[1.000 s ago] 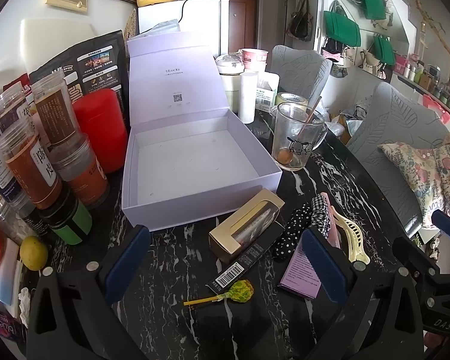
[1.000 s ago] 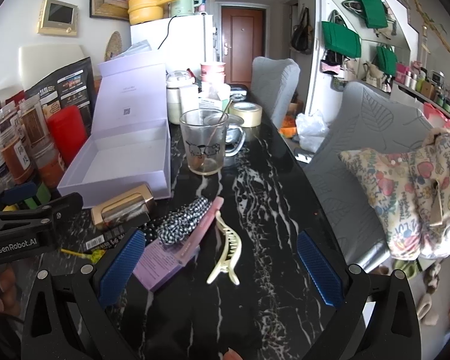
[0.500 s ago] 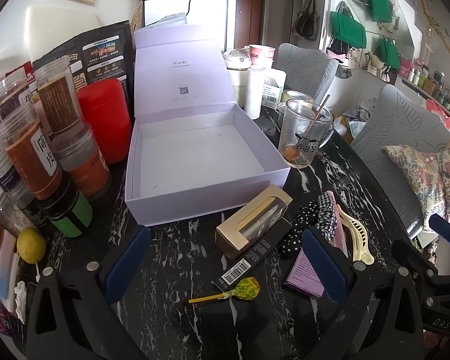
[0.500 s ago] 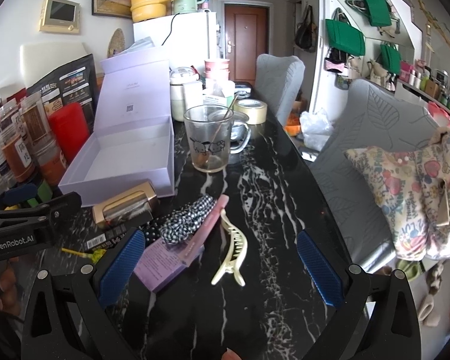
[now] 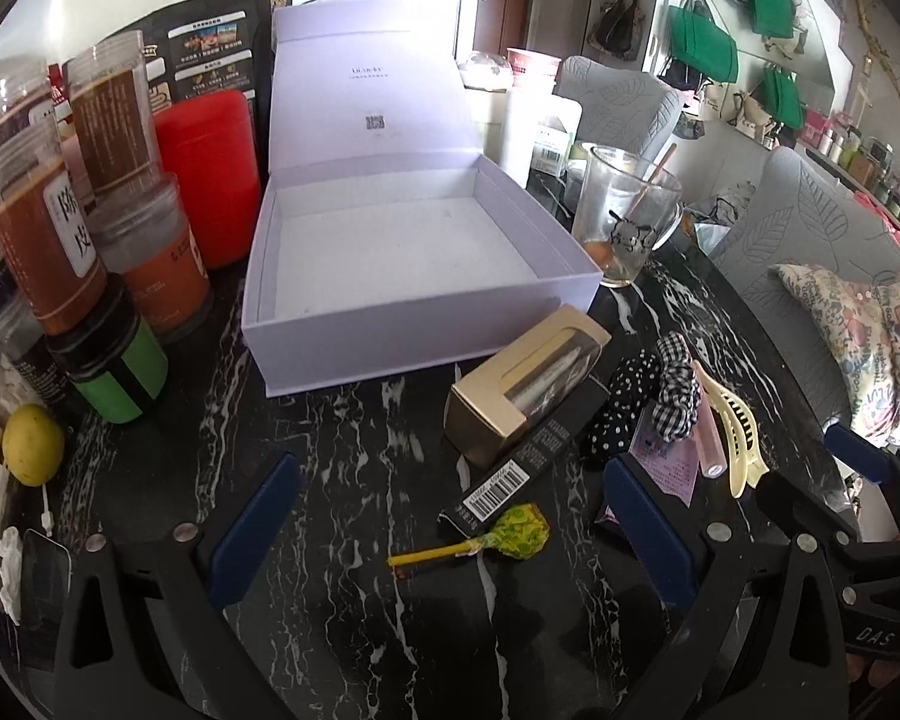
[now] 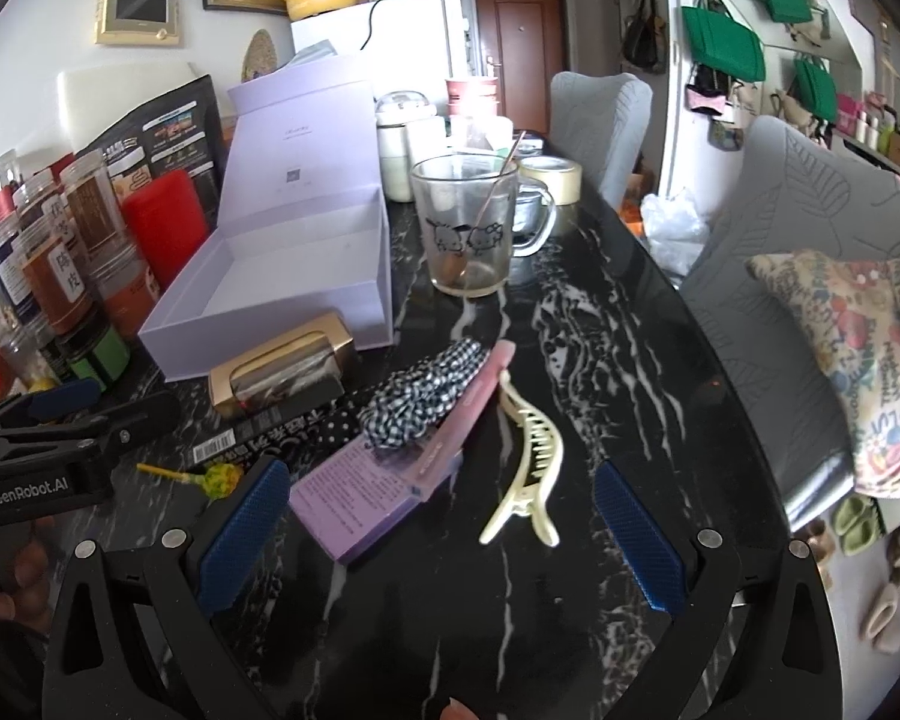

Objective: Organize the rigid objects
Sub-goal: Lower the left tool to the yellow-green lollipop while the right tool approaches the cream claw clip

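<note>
On the black marble tabletop, the left gripper hovers with fingers apart, empty. At its 12 o'clock sits the open lavender box; at 1 o'clock the gold box; just ahead, a lollipop. The right gripper, fingers also spread, faces a purple booklet at 11 o'clock and a cream hair claw at 1 o'clock.

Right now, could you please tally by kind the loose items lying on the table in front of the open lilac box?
Boxes: 3, a gold box, a black box, a purple box
Scrunchies: 2, dotted, checked
Hair claw: 1
Pink tube: 1
Lollipop: 1
Total: 8
</note>
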The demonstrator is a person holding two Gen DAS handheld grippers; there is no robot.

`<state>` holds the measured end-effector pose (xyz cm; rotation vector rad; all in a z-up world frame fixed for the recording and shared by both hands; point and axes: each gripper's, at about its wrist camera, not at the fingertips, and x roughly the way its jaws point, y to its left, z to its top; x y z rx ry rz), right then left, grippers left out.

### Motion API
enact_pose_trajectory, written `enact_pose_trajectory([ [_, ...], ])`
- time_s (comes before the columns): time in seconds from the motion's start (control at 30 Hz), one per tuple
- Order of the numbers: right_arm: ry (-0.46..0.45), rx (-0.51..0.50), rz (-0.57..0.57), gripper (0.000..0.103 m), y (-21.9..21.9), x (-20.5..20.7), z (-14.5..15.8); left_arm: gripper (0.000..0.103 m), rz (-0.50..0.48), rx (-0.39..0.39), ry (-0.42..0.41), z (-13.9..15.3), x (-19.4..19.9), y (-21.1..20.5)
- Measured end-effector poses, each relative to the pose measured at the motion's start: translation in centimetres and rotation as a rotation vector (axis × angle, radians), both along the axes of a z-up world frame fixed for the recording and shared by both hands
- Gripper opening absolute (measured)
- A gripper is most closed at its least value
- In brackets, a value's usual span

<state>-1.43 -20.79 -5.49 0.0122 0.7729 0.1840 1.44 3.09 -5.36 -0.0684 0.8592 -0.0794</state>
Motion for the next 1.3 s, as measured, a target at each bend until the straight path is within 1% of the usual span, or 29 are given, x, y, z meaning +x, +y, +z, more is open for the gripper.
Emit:
enact_pose_trajectory([
  [0.13,0.015,0.012,0.019,0.103,0.1,0.2,-0.7,0.103,-0.014,0.004,0.037,-1.3,0.1,0.0],
  [0.23,0.02,0.013,0.025,0.103,0.2,0.2,-1.2,0.103,-0.007,0.003,0.069,-2.2,0.2,0.0],
  [0.4,0.02,0.014,0.034,0.103,0.1,0.3,-1.7,0.103,0.039,0.014,0.138,-4.2,0.4,0.5],
  [0.43,0.019,0.011,0.033,0.103,0.1,0.3,-1.8,0.103,0.051,0.01,0.154,-4.6,0.5,0.7],
  [0.53,0.025,0.015,0.03,0.103,-0.1,0.5,-2.0,0.103,0.07,-0.048,0.18,-5.3,0.3,1.3],
  [0.63,0.036,0.029,0.03,0.103,-0.3,0.7,-2.2,0.103,0.077,-0.076,0.178,-5.5,0.1,1.2],
  [0.8,0.039,0.025,0.016,0.103,-0.5,0.8,-2.4,0.103,0.099,-0.061,0.171,-5.5,-0.3,0.8],
  [1.0,0.04,0.035,-0.005,0.103,-1.2,0.9,-2.4,0.103,0.134,-0.085,0.17,-5.6,0.0,0.2],
  [1.13,0.053,0.049,-0.017,0.103,-1.7,1.0,-2.6,0.103,0.151,-0.028,0.184,-6.0,0.5,-0.8],
  [1.3,0.054,0.066,-0.03,0.103,-2.2,0.9,-2.6,0.103,0.162,-0.004,0.177,-6.3,1.1,-1.8],
])
